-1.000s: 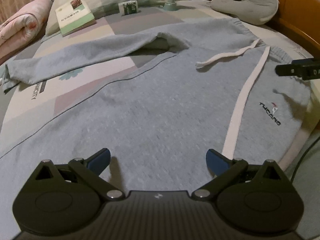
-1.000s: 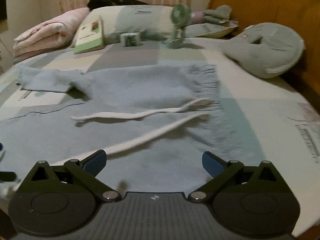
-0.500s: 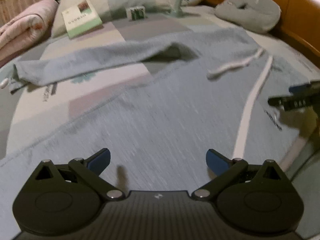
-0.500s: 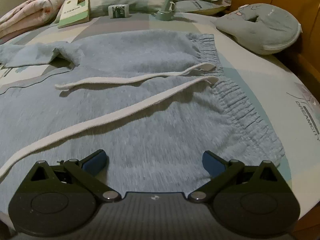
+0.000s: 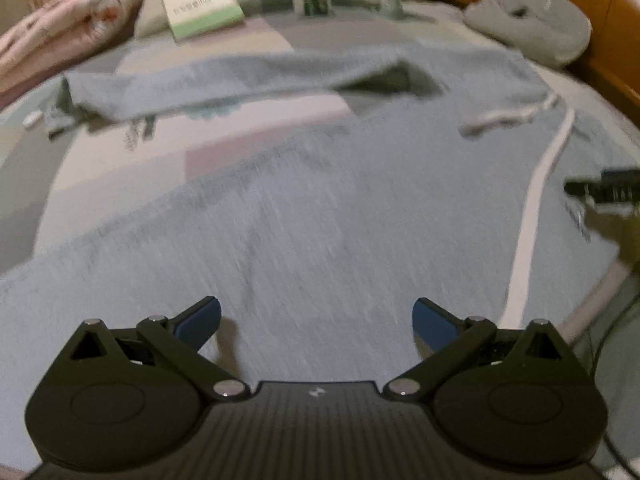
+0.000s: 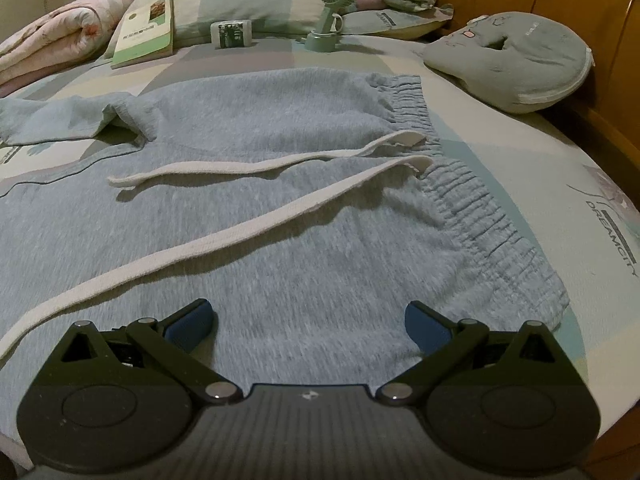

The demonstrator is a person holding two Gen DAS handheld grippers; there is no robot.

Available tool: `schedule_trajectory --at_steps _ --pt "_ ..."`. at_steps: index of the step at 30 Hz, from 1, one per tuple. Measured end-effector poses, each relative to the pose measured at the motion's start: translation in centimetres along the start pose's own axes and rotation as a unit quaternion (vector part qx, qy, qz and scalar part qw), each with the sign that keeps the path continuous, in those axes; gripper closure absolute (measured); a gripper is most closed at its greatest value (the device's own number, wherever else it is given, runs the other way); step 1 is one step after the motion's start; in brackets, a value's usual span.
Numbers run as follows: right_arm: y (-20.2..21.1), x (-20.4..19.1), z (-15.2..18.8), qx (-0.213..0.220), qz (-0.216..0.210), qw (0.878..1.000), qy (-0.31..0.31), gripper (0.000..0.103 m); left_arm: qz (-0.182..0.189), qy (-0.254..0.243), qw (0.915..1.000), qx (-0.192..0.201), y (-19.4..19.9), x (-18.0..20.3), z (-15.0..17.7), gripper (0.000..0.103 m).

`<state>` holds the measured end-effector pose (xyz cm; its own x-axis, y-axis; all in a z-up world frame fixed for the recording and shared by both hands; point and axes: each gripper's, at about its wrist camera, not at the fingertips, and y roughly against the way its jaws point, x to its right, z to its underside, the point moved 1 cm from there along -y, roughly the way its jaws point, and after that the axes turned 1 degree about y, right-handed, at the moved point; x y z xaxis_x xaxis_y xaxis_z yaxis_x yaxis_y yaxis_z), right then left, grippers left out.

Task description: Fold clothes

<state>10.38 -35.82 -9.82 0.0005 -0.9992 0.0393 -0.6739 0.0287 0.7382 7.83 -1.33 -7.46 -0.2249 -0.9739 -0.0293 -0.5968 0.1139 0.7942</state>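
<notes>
Left gripper (image 5: 316, 316): jaws apart over trousers (image 5: 320, 216)
Right gripper (image 6: 306, 320): jaws apart, empty
Right view only: waistband (image 6: 472, 200), fan (image 6: 334, 4) beyond trousers

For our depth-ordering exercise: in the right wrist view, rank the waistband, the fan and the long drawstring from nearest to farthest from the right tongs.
1. Long drawstring, crossing just ahead, left.
2. Waistband, ahead, right.
3. Fan, far back by the pillows.
</notes>
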Motion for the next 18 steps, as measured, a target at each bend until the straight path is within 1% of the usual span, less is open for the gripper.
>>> schedule_trajectory --at_steps 2,3,7,8,11,14,16,18 --pt "0.0 0.0 0.0 0.0 0.001 1.0 -0.001 0.0 -0.007 0.008 0.9999 0.009 -0.1 -0.5 -0.7 0.001" --pt "0.0 0.0 0.0 -0.001 0.001 1.0 -0.001 0.0 -0.006 0.015 0.9999 0.005 -0.4 -0.8 -0.8 0.001" --pt "0.0 0.0 0.0 -0.002 0.001 1.0 -0.001 0.0 -0.008 0.039 0.9989 -0.026 -1.9 -2.0 0.5 0.001" --pt "0.0 0.0 0.0 -0.001 0.001 1.0 -0.001 0.0 -0.01 0.044 0.9986 -0.029 -2.1 -2.1 0.8 0.001" --pt "-0.1 0.0 0.0 0.002 0.002 1.0 -0.003 0.0 -0.012 0.044 0.9986 -0.025 -1.7 -1.8 0.7 0.001" --pt "-0.2 0.0 -0.2 -0.002 0.003 1.0 -0.004 0.0 0.003 0.052 0.9985 -0.016 -1.4 -1.7 -0.5 0.001" --pt "-0.2 0.0 -0.3 -0.005 0.003 1.0 -0.004 0.0 -0.001 0.046 0.9989 -0.009 -1.4 -1.3 -1.1 0.001" --pt "-0.2 0.1 -0.4 -0.005 0.003 1.0 -0.009 0.0 0.004 0.044 0.999 -0.007 -1.6 -0.7 -1.2 0.001"
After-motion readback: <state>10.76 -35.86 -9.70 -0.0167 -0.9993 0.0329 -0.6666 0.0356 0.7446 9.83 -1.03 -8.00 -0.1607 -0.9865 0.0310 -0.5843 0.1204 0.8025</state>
